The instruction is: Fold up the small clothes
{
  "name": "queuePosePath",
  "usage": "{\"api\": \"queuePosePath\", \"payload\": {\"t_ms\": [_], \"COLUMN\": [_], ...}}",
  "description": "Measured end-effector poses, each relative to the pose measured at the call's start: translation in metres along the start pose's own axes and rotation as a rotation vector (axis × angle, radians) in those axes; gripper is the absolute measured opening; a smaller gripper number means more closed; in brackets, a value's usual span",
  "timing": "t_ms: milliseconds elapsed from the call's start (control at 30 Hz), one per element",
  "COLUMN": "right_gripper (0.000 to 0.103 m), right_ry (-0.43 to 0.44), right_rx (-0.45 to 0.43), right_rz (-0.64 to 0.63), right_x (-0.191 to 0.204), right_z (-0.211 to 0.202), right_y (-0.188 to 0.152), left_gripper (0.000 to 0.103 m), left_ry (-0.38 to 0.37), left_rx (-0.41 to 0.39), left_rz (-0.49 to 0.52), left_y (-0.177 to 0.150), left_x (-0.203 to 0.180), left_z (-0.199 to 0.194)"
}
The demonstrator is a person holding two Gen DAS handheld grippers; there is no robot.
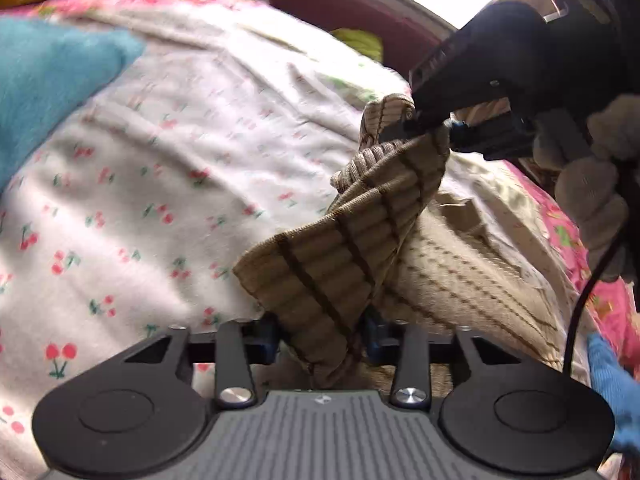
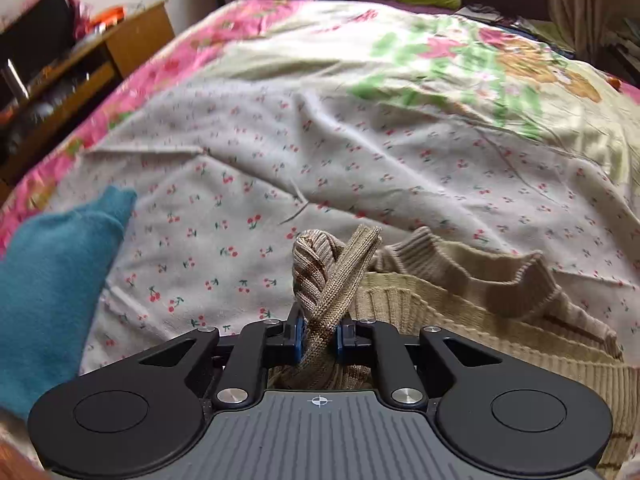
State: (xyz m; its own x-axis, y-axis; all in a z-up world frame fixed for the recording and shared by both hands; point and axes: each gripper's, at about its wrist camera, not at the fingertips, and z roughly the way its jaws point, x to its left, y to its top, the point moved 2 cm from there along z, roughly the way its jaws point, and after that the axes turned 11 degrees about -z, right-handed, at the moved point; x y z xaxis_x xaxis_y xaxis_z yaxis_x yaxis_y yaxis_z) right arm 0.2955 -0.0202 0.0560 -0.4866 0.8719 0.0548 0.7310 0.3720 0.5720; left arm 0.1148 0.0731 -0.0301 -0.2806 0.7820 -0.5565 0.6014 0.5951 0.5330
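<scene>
A small beige ribbed knit sweater (image 1: 352, 236) with dark stripes lies on the bed, one part lifted between both grippers. My left gripper (image 1: 320, 340) is shut on its lower edge. My right gripper (image 2: 318, 338) is shut on a bunched fold of the sweater (image 2: 332, 272); it also shows in the left wrist view (image 1: 432, 128), held by a gloved hand. The rest of the sweater (image 2: 480, 292) lies flat to the right, its ribbed collar showing.
A cherry-print sheet (image 2: 280, 160) covers the bed over a pink floral cover (image 2: 460, 52). A teal garment (image 2: 52, 280) lies at the left, also in the left wrist view (image 1: 48, 92). A wooden shelf unit (image 2: 80, 64) stands beyond the bed's left edge.
</scene>
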Motion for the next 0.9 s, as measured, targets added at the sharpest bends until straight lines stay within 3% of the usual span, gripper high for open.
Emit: {"api": "queuePosePath", "payload": {"t_ms": [100, 233, 333, 400, 567, 633, 700, 833, 900], "right_gripper": [0.013, 0.013, 0.014, 0.015, 0.023, 0.034, 0.035, 0.036, 0.039], "right_ry": [0.027, 0.038, 0.023, 0.023, 0.066, 0.107, 0.091, -0.041, -0.025], "right_rx": [-0.069, -0.167, -0.221, -0.205, -0.199, -0.235, -0.273, -0.355, -0.353], "right_rz": [0.101, 0.234, 0.354, 0.441, 0.687, 0.744, 0.746, 0.582, 0.523], "right_x": [-0.039, -0.1, -0.153, -0.188, -0.242, -0.251, -0.251, -0.232, -0.223], "right_z": [-0.029, -0.071, -0.089, -0.084, -0.066, -0.067, -0.074, -0.098, -0.1], "right_y": [-0.013, -0.041, -0.078, -0.109, -0.187, -0.209, -0.218, -0.211, -0.206], "left_gripper": [0.036, 0.035, 0.035, 0.035, 0.035, 0.035, 0.035, 0.035, 0.035], "left_ry": [-0.047, -0.137, -0.21, -0.252, -0.217, -0.192, -0.179, -0.167, -0.16], "left_rx": [-0.037, -0.047, -0.052, -0.029, 0.146, 0.157, 0.13, 0.13, 0.122], "left_rz": [0.098, 0.219, 0.377, 0.477, 0.686, 0.738, 0.785, 0.794, 0.808], "left_y": [-0.001, -0.013, -0.036, -0.059, -0.128, -0.145, -0.152, -0.148, -0.149], "left_x": [-0.025, -0.078, -0.127, -0.157, -0.191, -0.191, -0.193, -0.198, -0.199], "left_z": [-0.009, -0.021, -0.022, -0.014, 0.034, 0.04, 0.037, 0.04, 0.041]}}
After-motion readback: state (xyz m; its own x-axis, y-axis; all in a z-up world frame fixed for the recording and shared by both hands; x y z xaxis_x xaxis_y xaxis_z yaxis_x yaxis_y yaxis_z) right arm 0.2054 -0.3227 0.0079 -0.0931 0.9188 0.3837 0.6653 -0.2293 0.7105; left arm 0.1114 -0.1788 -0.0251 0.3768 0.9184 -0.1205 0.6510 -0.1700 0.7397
